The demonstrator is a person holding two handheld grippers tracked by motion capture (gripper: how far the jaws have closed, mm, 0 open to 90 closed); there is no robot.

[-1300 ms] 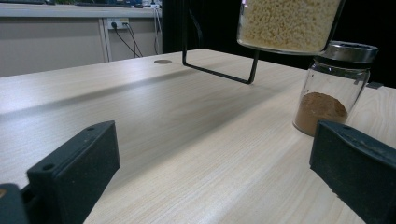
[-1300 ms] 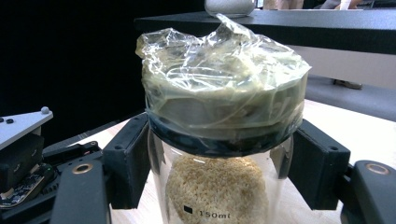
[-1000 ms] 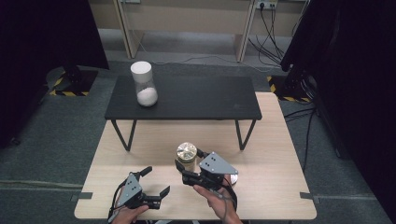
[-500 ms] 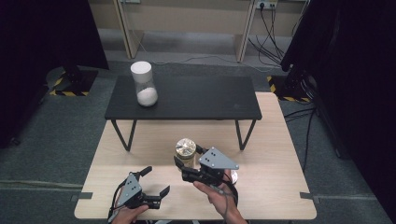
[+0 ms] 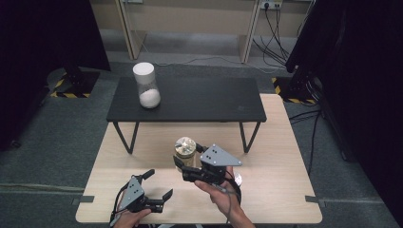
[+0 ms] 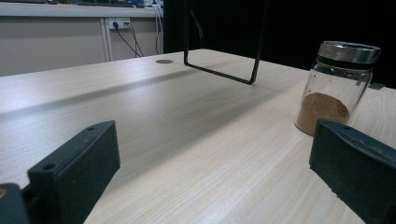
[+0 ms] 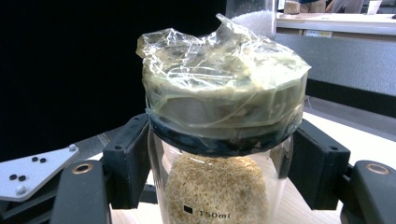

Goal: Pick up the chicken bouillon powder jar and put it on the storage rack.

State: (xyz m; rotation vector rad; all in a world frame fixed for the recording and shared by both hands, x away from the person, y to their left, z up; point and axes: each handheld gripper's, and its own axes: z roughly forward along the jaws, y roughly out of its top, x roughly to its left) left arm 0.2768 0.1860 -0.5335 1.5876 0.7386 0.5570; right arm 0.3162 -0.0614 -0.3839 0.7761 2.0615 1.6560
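Note:
My right gripper (image 7: 219,156) is shut on a glass jar (image 7: 217,186) of pale grains, with the jaws clamped just under its lid. Crumpled plastic film covers that lid (image 7: 224,88). In the high view this jar (image 5: 185,145) hangs a little above the wooden table (image 5: 275,142), held by the right gripper (image 5: 188,163) near the table's middle. My left gripper (image 5: 159,184) rests low by the front edge, open with nothing between its jaws. In the left gripper view, the open left gripper (image 6: 210,186) looks across the tabletop at a second jar (image 6: 334,91) with brown powder and a metal lid.
A low black table (image 5: 199,102) on thin metal legs stands across the far half of the wooden table. On its left end is a tall clear canister (image 5: 146,85) with a white cap and white powder. Grey carpet and cables lie beyond.
My right gripper has lifted the grain jar slightly, and it now sits a little higher and further left in the high view. The left gripper has stayed put.

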